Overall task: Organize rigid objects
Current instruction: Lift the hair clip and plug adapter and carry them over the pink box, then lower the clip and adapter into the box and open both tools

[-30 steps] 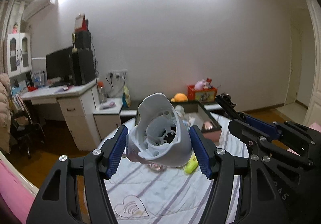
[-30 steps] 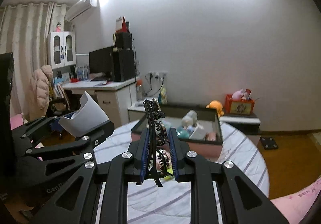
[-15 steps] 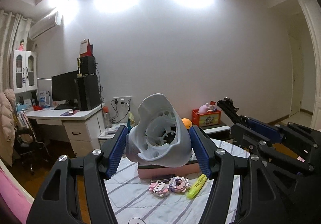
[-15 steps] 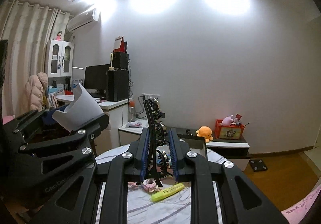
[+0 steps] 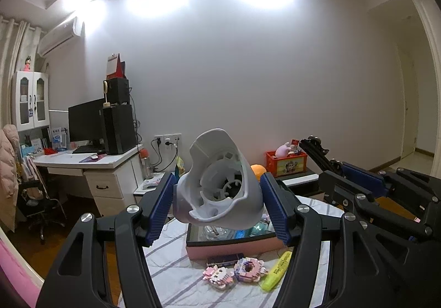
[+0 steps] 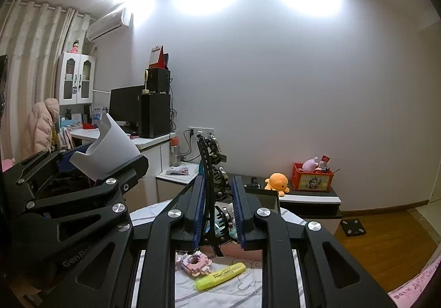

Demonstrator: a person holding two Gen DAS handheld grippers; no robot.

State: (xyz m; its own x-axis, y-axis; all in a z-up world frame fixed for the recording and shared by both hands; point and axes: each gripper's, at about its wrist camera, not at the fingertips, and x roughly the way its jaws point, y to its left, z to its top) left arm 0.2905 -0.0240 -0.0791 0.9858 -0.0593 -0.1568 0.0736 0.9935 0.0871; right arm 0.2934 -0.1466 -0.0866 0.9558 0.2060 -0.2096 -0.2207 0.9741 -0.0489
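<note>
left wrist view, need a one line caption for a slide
Left gripper holds a white plastic shell above the pink storage box; toys and a yellow highlighter lie on the striped tablecloth.

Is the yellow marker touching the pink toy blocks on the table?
Apart. The right wrist view shows a strip of striped cloth between the yellow marker and the pink toy blocks.

**Bedroom corner under ceiling spots**

Bright ceiling lights wash a plain white wall (image 5: 261, 73). At left, an air conditioner (image 5: 59, 36), curtains (image 6: 30, 40), white cabinet (image 5: 29, 99) and desk (image 5: 91, 167) with monitor (image 5: 85, 122). Wooden floor (image 6: 386, 250) lower right.
</note>
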